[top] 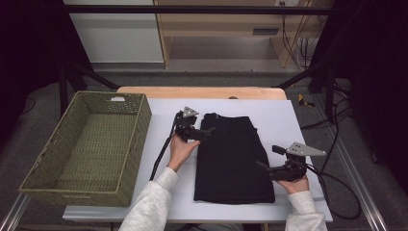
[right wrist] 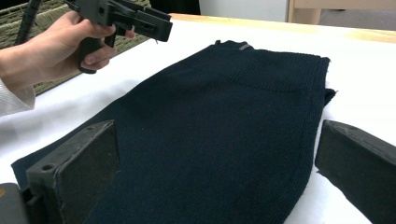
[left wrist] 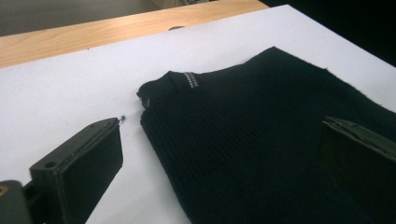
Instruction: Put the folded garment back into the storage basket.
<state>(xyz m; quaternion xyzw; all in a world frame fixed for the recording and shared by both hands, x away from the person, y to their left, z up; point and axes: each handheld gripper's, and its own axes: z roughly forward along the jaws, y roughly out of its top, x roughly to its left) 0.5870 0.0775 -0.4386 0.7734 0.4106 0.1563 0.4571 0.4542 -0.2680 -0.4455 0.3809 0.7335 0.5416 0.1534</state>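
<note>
The white table [top: 269,115] carries everything, a wooden strip along its far edge and dark floor beyond. Big woven basket [top: 86,149] sits at the left, hanging off the table's side. Centre stage, the folded dark sweater [top: 231,159] lies flat, collar to the far end. The left gripper [top: 202,133] hovers at the sweater's far left corner, jaws spread wide; the right gripper [top: 266,159] waits at its right edge, jaws wide too.

a dark knit sweater [top: 231,159] lies folded flat into a long rectangle on the white table [top: 288,120], collar end at the far side. ribbed neck with a small label faces up; edges lie fairly straight.
</note>
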